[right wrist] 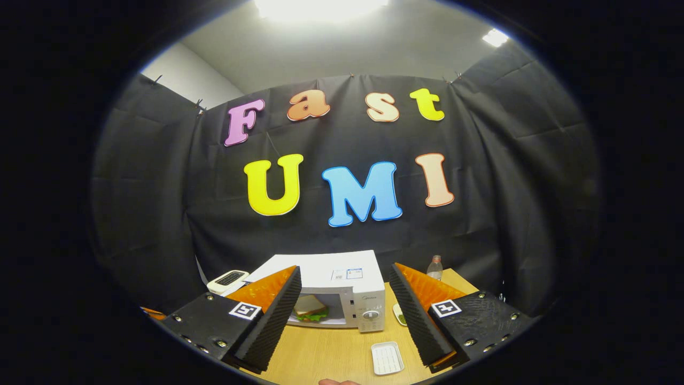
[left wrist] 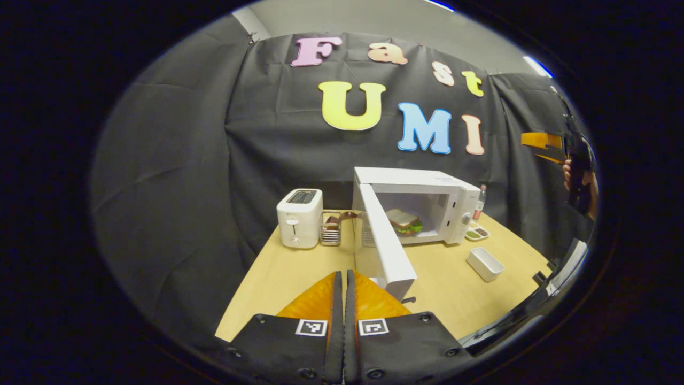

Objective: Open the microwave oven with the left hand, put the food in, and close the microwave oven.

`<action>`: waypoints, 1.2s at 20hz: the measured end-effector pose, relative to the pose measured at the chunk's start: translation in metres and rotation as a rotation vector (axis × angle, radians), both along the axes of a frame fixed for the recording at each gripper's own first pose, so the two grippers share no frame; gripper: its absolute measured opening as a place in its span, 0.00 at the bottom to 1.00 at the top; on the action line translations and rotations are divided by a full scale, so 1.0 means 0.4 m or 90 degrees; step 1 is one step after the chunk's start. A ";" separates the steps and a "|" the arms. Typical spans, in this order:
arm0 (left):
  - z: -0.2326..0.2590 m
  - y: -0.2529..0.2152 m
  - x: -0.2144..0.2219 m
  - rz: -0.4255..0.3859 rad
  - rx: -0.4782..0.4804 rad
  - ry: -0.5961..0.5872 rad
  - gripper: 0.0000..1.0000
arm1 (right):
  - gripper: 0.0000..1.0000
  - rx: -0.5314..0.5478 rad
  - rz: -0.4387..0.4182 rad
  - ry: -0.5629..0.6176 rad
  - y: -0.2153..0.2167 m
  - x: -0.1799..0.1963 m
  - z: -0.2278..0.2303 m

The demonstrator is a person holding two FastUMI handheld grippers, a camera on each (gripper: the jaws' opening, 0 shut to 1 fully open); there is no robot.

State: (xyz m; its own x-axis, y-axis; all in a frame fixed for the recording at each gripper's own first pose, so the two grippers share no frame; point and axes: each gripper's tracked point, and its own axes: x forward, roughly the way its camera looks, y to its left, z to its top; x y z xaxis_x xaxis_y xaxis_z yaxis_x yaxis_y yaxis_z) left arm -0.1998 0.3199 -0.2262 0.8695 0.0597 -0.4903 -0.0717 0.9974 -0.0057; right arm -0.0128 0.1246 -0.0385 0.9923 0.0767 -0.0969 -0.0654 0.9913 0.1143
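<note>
Black cloth walls enclose a pale wooden surface (left wrist: 299,267) carrying the setup. White microwave oven (left wrist: 443,206) stands near the back of it, door (left wrist: 382,240) swung wide open toward the camera in the left gripper view. Food, a sandwich (left wrist: 403,221) with green leaf showing under the bread, sits inside the cavity.

Left of the oven: a small wire basket (left wrist: 331,229) just beside it, then a white toaster (left wrist: 299,216). Right of the oven: a clear bottle (left wrist: 480,203) with a red cap at the rear, a small dish (left wrist: 477,233) with greenish and brown contents, and an empty white rectangular tray (left wrist: 485,263) nearer the front.

Left tongs (left wrist: 343,278): fingers pressed together, holding nothing, tips just beside the open door's lower corner; contact cannot be judged.

Right tongs (right wrist: 344,305): fingers wide apart, empty, ribbed inner faces visible, raised well clear of the surface and facing the oven.
</note>
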 end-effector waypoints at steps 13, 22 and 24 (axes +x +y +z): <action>-0.028 -0.140 0.021 -0.046 -0.027 0.017 0.07 | 1.00 -0.016 -0.034 -0.014 -0.073 0.030 0.015; -0.031 -0.342 0.102 -0.120 -0.052 0.022 0.07 | 1.00 -0.020 -0.022 -0.011 -0.116 0.078 0.017; -0.032 -0.382 0.130 -0.130 -0.064 0.019 0.07 | 1.00 -0.022 -0.019 -0.011 -0.127 0.080 0.020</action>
